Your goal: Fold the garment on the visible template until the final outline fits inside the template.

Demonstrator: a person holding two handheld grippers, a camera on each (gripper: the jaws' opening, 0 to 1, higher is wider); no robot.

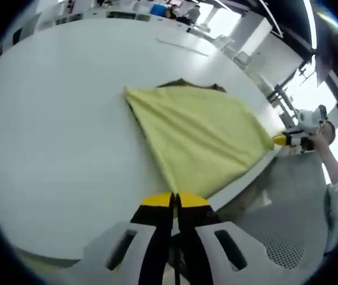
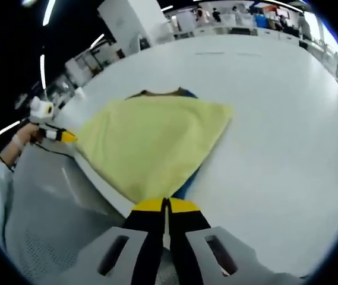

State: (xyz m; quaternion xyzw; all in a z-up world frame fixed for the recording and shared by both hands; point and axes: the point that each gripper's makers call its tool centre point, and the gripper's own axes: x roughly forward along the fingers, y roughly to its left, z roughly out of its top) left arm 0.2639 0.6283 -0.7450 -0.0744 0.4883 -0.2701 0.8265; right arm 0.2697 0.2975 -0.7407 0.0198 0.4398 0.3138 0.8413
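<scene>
A yellow garment [image 1: 198, 136] lies spread on the white table [image 1: 68, 119], its near edge reaching the table's rim. My left gripper [image 1: 176, 200] is shut on one near corner of it. My right gripper [image 1: 281, 140] holds the other near corner at the right. In the right gripper view the same garment [image 2: 151, 142] runs from my right gripper [image 2: 166, 206], shut on its corner, to my left gripper [image 2: 68, 136] at the left. A dark brown template edge [image 1: 183, 84] [image 2: 157, 92] peeks out beyond the garment's far side. A blue strip [image 2: 186, 181] shows under the cloth.
The table [image 2: 275, 119] stretches wide and bare beyond the garment. Grey floor [image 1: 287, 202] [image 2: 44, 202] lies below the table's near edge. A person's hand and sleeve [image 1: 335, 172] are at the right. Desks and windows stand far behind.
</scene>
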